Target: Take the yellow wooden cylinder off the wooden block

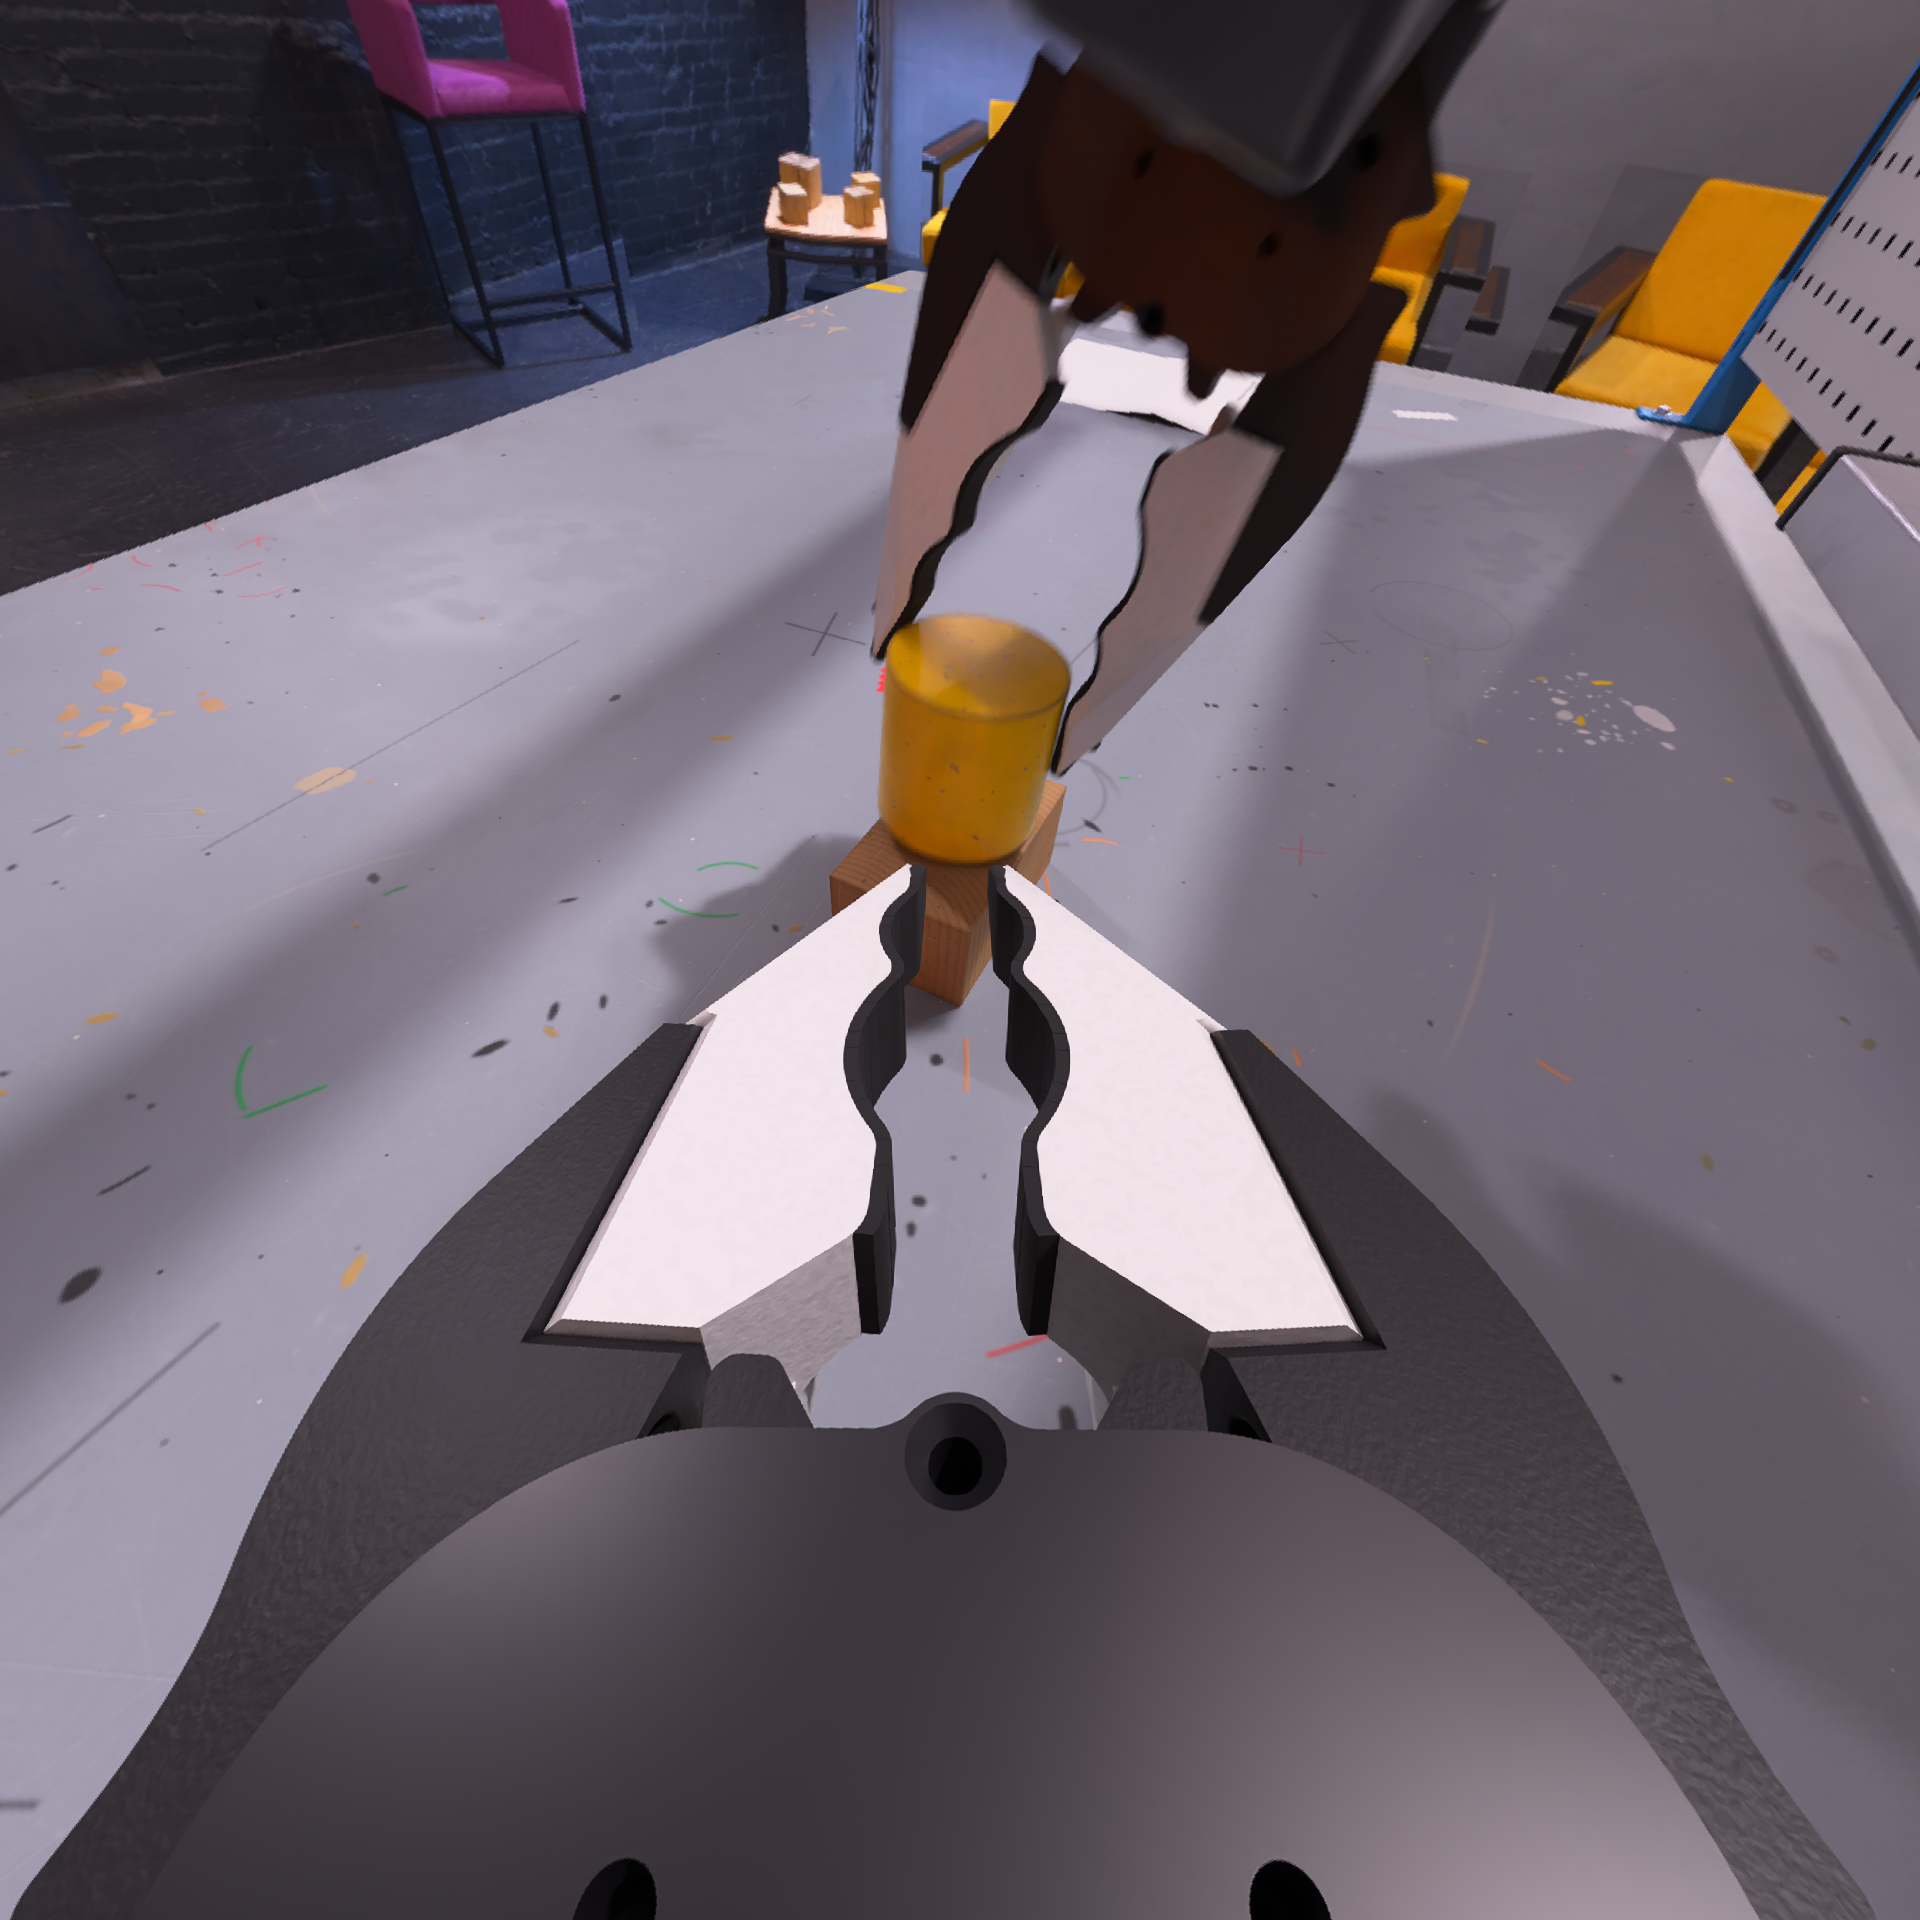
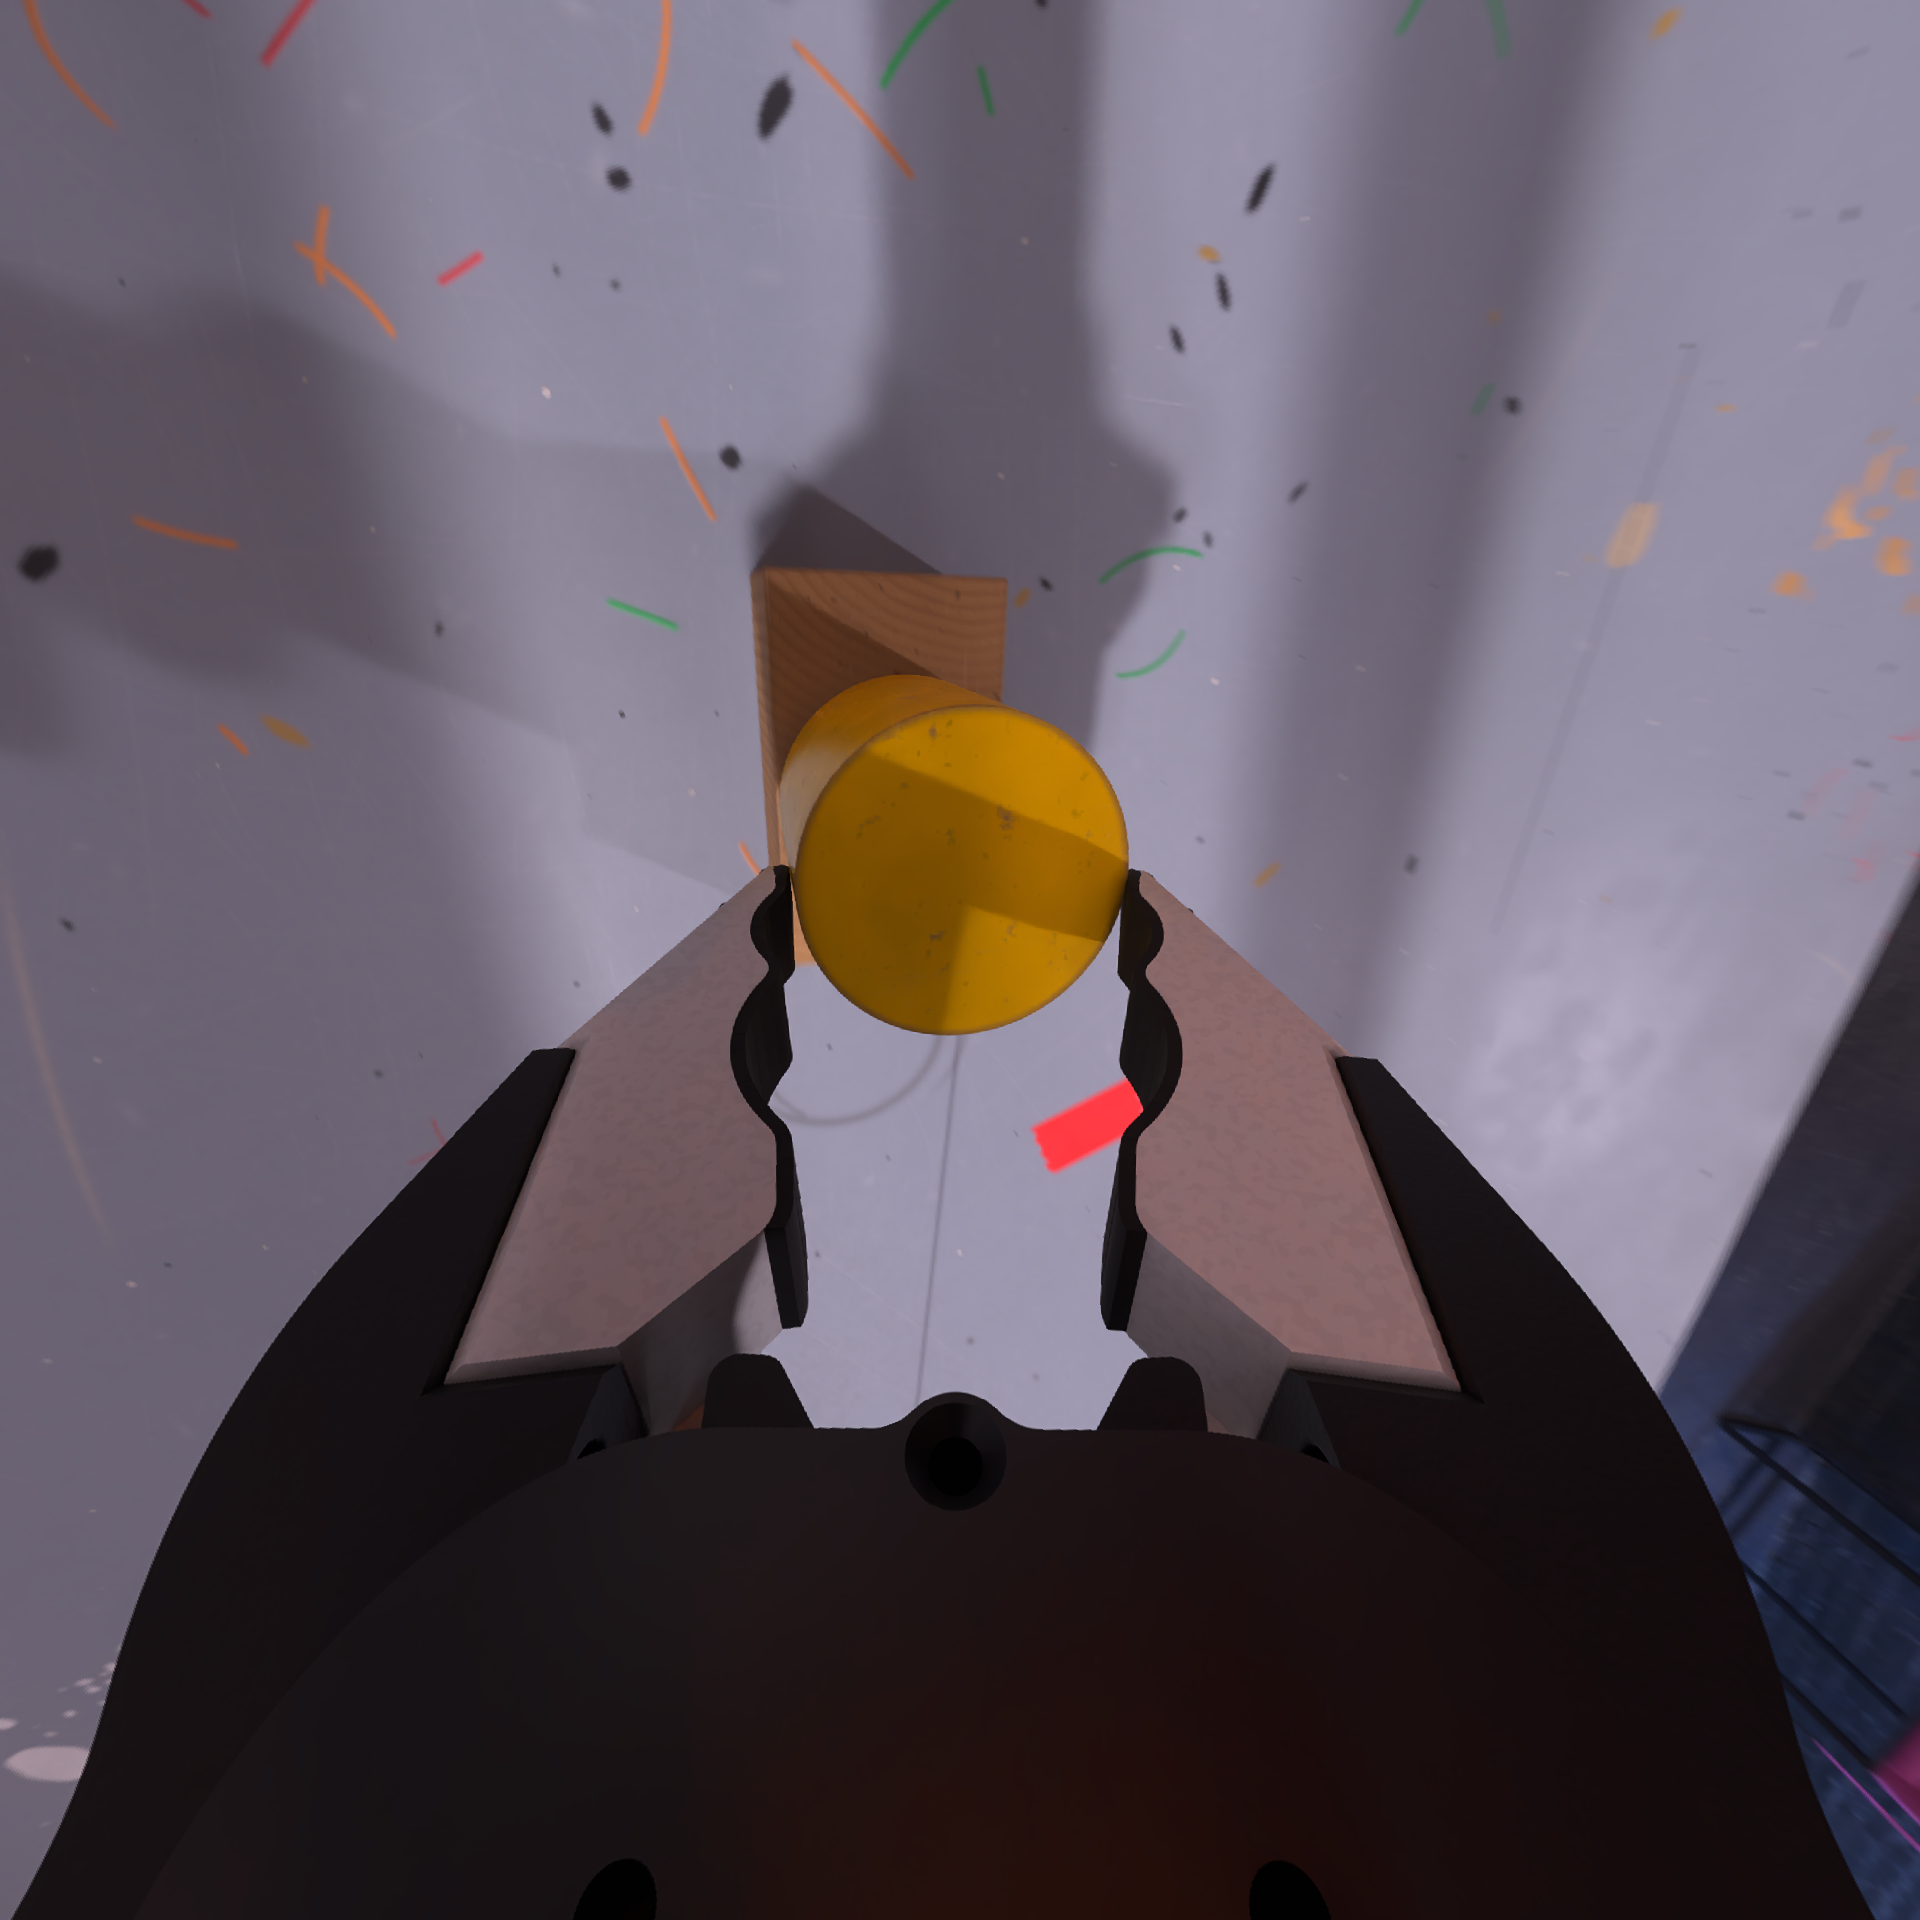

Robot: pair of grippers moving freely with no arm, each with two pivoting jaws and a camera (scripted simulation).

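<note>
The yellow wooden cylinder (image 1: pixel 971 748) stands upright over the wooden block (image 1: pixel 951 956) on the grey table. My right gripper (image 1: pixel 975 707) comes down from the far side and its fingers press both sides of the cylinder near its top. In the right wrist view the right gripper (image 2: pixel 956 894) is closed on the cylinder (image 2: pixel 956 873), with the block (image 2: pixel 883 634) behind it. I cannot tell whether the cylinder's base still touches the block. My left gripper (image 1: pixel 958 883) hovers short of the block, nearly closed with a narrow gap, and holds nothing.
The grey table (image 1: pixel 416 727) is paint-flecked, with a raised ledge (image 1: pixel 1766 582) and a pegboard (image 1: pixel 1849 312) on the right. A red mark (image 2: pixel 1086 1125) lies beside the block. Beyond the table stand yellow chairs (image 1: pixel 1683 301), a pink stool (image 1: pixel 488 73) and a small side table (image 1: pixel 826 223) with wooden blocks.
</note>
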